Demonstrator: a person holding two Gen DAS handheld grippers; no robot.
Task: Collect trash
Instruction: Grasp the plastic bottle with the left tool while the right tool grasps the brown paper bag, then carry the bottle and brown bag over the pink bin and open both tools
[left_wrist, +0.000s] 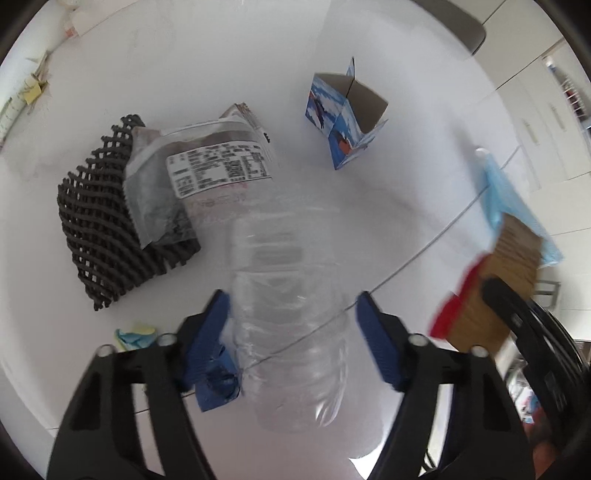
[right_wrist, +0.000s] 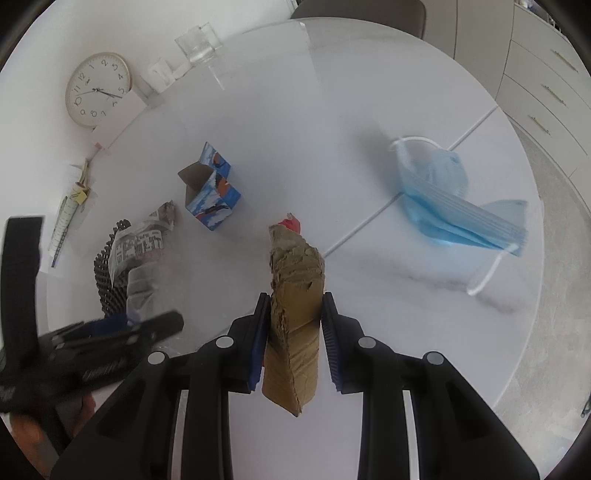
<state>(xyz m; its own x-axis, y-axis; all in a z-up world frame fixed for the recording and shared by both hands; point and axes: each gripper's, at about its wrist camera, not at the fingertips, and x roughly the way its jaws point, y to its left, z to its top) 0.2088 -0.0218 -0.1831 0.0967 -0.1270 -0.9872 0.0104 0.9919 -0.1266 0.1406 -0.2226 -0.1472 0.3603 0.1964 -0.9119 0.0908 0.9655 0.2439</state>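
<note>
- While the left tool (left_wrist: 293, 328) hangs with its jaws spread around a clear plastic bottle (left_wrist: 288, 317), only the left pad touches it.
- Right tool (right_wrist: 293, 328) is clamped on a torn cardboard scrap (right_wrist: 293, 295).
- Out on the white table (right_wrist: 369, 110): black mesh mat (left_wrist: 96, 225), printed carton (left_wrist: 341, 118), blue face mask (right_wrist: 450, 199).
</note>
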